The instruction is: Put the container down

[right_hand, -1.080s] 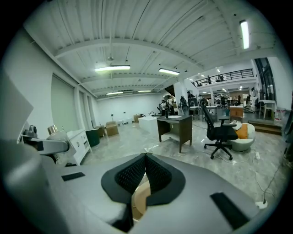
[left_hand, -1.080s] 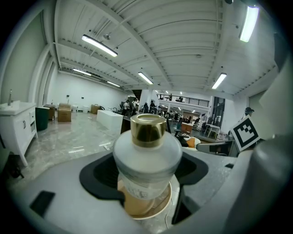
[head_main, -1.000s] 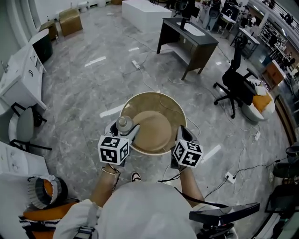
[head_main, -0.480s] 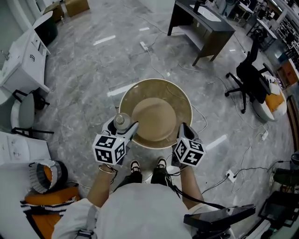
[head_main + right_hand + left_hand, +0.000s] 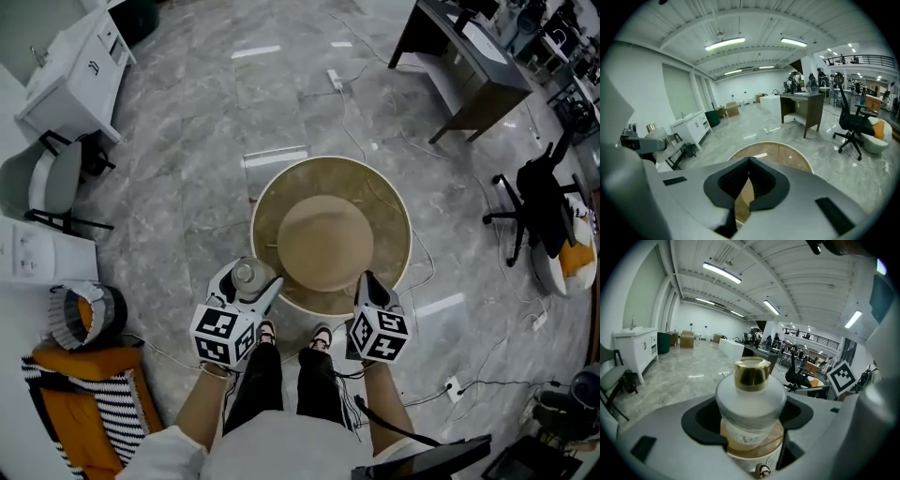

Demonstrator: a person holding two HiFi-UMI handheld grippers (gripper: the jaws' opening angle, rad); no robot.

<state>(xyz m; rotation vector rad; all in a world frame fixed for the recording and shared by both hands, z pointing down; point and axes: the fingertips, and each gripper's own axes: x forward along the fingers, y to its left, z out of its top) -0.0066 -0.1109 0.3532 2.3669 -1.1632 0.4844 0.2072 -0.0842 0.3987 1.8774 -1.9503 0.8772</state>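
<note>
The container is a small frosted white jar with a gold cap (image 5: pixel 246 275) (image 5: pixel 750 401). It stands upright between the jaws of my left gripper (image 5: pixel 247 284) (image 5: pixel 751 427), which is shut on its body. In the head view this gripper hangs over the near left rim of a round tan table (image 5: pixel 403 225). My right gripper (image 5: pixel 367 284) (image 5: pixel 748 165) is shut with nothing in it, over the same table's (image 5: pixel 787 157) near right rim. The jar's base is hidden by the jaws.
A white cabinet (image 5: pixel 70 80) and a grey chair (image 5: pixel 52 187) stand at the left. A dark desk (image 5: pixel 469 66) and a black office chair (image 5: pixel 544 202) are at the right. Cables run over the marble floor. An orange striped seat (image 5: pixel 80 403) sits at the lower left.
The round table has come nearer and now lies right before both grippers. The person's legs and shoes have come into view. The left gripper's hold on the jar is unchanged.
</note>
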